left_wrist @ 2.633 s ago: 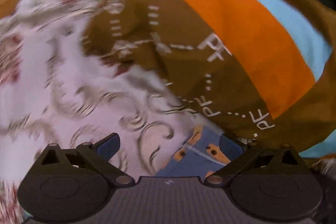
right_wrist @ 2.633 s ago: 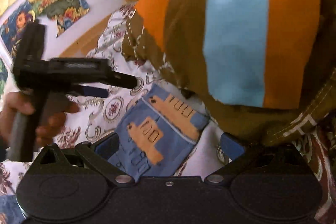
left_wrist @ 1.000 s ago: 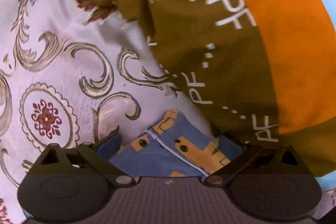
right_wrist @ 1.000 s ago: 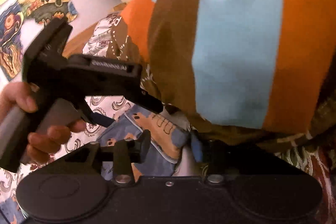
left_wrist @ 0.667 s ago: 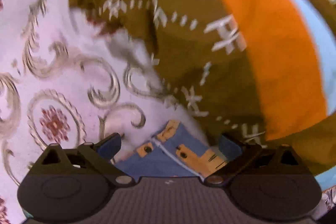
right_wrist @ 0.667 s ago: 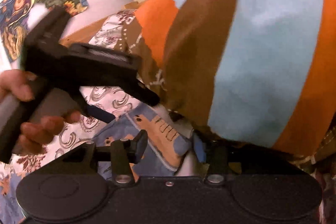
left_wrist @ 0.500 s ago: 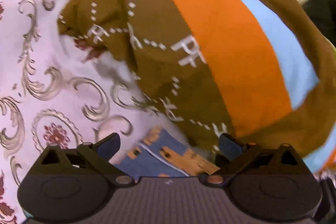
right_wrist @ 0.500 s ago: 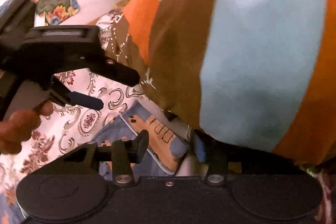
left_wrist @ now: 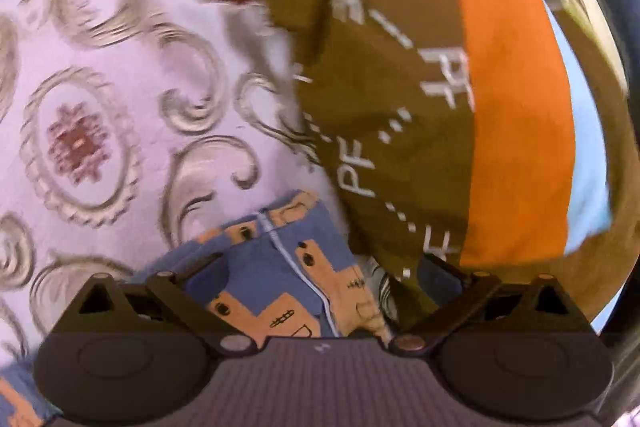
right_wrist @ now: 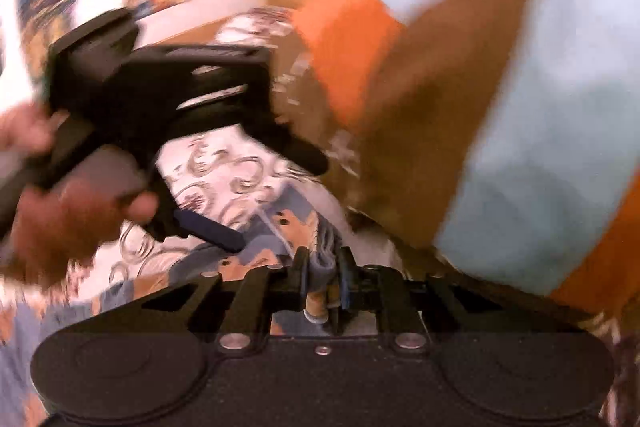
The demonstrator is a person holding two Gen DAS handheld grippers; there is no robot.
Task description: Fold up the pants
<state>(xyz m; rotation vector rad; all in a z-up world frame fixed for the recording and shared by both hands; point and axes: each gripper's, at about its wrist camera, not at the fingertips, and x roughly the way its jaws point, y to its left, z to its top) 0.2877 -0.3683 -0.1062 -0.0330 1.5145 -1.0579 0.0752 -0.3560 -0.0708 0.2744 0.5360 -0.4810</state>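
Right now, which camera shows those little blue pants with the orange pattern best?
The left wrist view: the small blue pants with orange prints lie sharp between its open fingers. The right wrist view is blurred, showing only a bunched edge pinched in the right gripper.

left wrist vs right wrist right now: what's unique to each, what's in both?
Left wrist only: the left gripper from behind, fingers spread wide over the blue pants.

Right wrist only: the right gripper pinched shut on a bunched pants edge, and the hand holding the left gripper.

Both: pants, floral cloth, brown-orange-blue garment.
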